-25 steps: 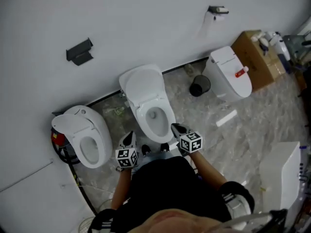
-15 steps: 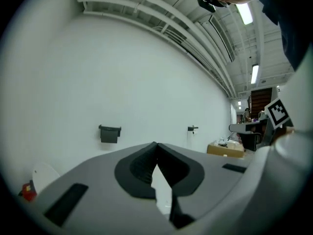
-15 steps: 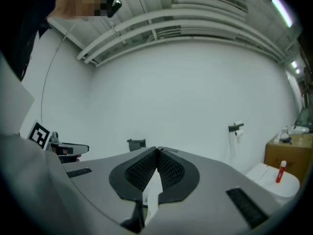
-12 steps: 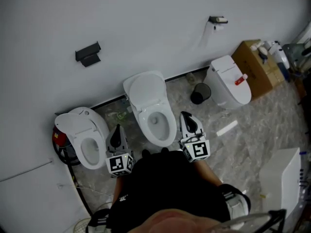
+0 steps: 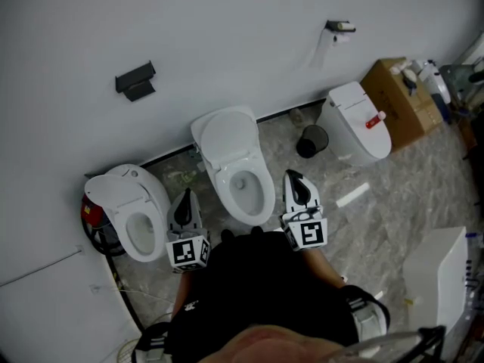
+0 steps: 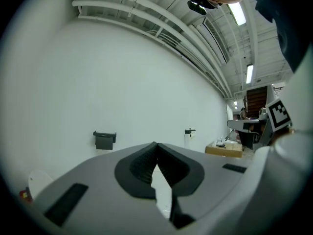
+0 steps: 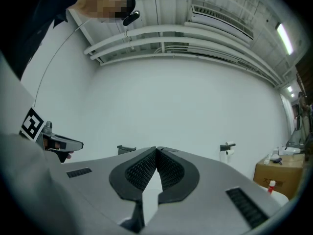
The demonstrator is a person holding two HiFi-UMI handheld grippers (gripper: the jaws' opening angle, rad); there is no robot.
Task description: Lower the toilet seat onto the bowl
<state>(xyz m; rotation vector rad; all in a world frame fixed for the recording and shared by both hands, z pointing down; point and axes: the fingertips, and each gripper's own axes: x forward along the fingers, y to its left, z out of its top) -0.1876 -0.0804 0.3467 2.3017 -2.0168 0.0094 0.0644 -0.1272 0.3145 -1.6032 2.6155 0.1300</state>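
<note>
The middle white toilet [image 5: 253, 203] stands against the wall with its seat and lid [image 5: 224, 136] raised over the open bowl. My left gripper [image 5: 187, 196] hangs shut and empty to the left of the bowl. On the bowl's right side, my right gripper [image 5: 292, 177] is likewise shut on nothing. Neither touches the toilet. In the left gripper view the shut jaws [image 6: 155, 146] point at the bare wall. The right gripper view shows its closed jaws [image 7: 156, 151] aimed at the wall too, and the toilet is hidden below them.
A second open toilet [image 5: 128, 214] sits at the left, a closed one [image 5: 355, 119] at the right. Between them stand a black bin [image 5: 311, 139] and a cardboard box [image 5: 397, 100]. On the wall are a dark bracket [image 5: 134, 80] and a paper holder [image 5: 339, 27].
Both grippers have spread apart from the bowl's front rim: the left moved left, the right moved right and forward. Over the last half second they barely shifted.
</note>
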